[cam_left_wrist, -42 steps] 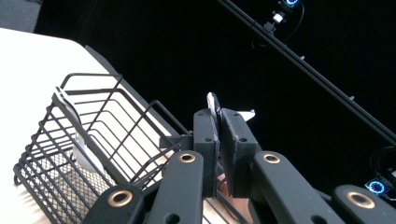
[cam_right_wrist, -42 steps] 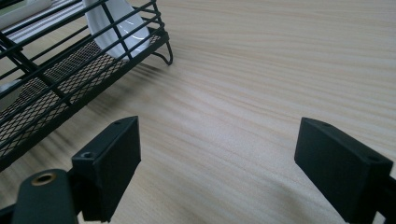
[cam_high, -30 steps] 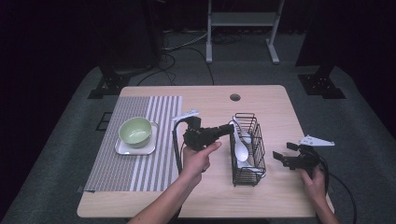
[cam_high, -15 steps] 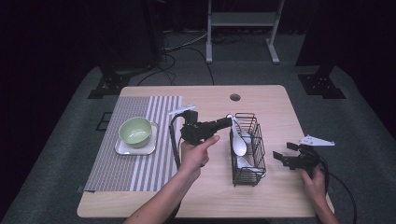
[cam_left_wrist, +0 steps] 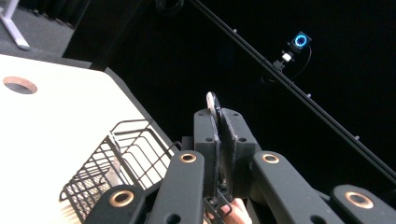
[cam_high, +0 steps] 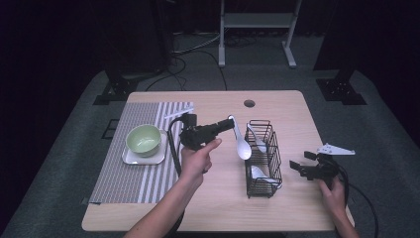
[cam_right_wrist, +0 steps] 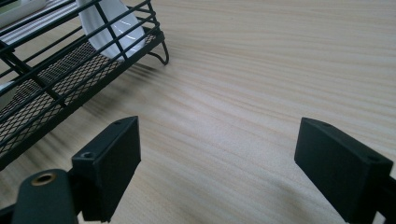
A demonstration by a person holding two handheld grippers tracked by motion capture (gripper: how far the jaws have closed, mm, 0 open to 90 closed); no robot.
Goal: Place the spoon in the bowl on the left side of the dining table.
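Observation:
My left gripper (cam_high: 229,125) is shut on the handle of a white spoon (cam_high: 241,142), which hangs bowl-down in the air just left of the black wire basket (cam_high: 247,171). In the left gripper view the jaws are pressed together and the handle's end (cam_left_wrist: 212,100) sticks up between them, with the basket (cam_left_wrist: 121,154) below at the left. Two more white spoons (cam_high: 257,139) lie in the basket. My right gripper (cam_high: 298,169) rests low over the table right of the basket, open and holding nothing (cam_right_wrist: 217,163).
A green bowl (cam_high: 143,138) stands on a white square plate (cam_high: 130,157) on the striped placemat (cam_high: 124,181) at the left. A round hole (cam_high: 249,103) sits near the table's far edge. The basket's corner (cam_right_wrist: 56,88) and a spoon (cam_right_wrist: 109,23) lie ahead of the right gripper.
My left gripper has drawn back to the left and lifted the white spoon out of the basket. The right gripper has stayed in place.

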